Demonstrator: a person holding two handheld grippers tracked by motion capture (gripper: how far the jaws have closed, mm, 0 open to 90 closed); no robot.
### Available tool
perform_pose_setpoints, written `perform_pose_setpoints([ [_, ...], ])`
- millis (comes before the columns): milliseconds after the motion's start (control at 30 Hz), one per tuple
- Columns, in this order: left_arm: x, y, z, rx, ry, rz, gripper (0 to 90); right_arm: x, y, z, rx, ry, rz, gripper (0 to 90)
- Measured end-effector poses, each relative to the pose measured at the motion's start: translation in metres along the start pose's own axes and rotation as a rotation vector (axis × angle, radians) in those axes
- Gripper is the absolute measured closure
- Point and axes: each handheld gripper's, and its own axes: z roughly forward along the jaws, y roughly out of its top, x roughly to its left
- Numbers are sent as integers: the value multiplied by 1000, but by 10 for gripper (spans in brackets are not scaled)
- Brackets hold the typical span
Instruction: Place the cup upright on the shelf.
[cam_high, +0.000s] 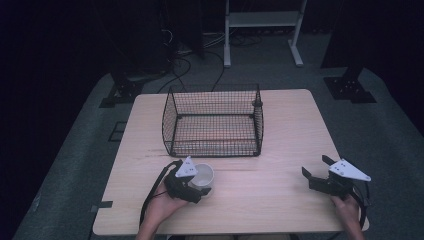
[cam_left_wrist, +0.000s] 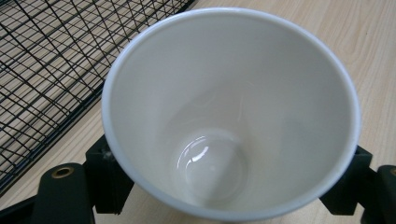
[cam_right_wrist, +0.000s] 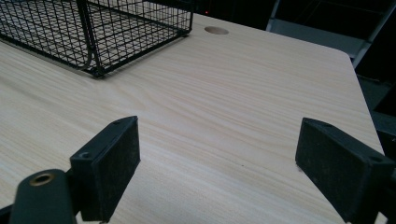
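A white cup (cam_high: 202, 176) stands on the wooden table (cam_high: 280, 130) just in front of a black wire basket (cam_high: 215, 148). My left gripper (cam_high: 201, 184) is shut on the cup from the near side. In the left gripper view the empty cup (cam_left_wrist: 233, 93) opens toward the camera, with a black pad (cam_left_wrist: 109, 177) pressed against each side of it. My right gripper (cam_high: 315, 166) stands open near the table's right front edge. In the right gripper view its two pads (cam_right_wrist: 112, 163) are wide apart over bare wood with nothing between them.
The wire basket (cam_right_wrist: 93, 28) sits mid-table and looks empty. A round cable hole (cam_right_wrist: 216, 30) marks the far side of the tabletop. White shelf legs (cam_high: 295, 35), cables and dark stands are on the floor beyond the table.
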Motion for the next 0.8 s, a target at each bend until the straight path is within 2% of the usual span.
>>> perform_pose_setpoints([
  [233,-2,2,-1,-8,-11,8,209,0,0,0,0,0,1,131],
  [800,-1,19,-15,-36,-13,31,210,0,0,0,0,1,4,131],
])
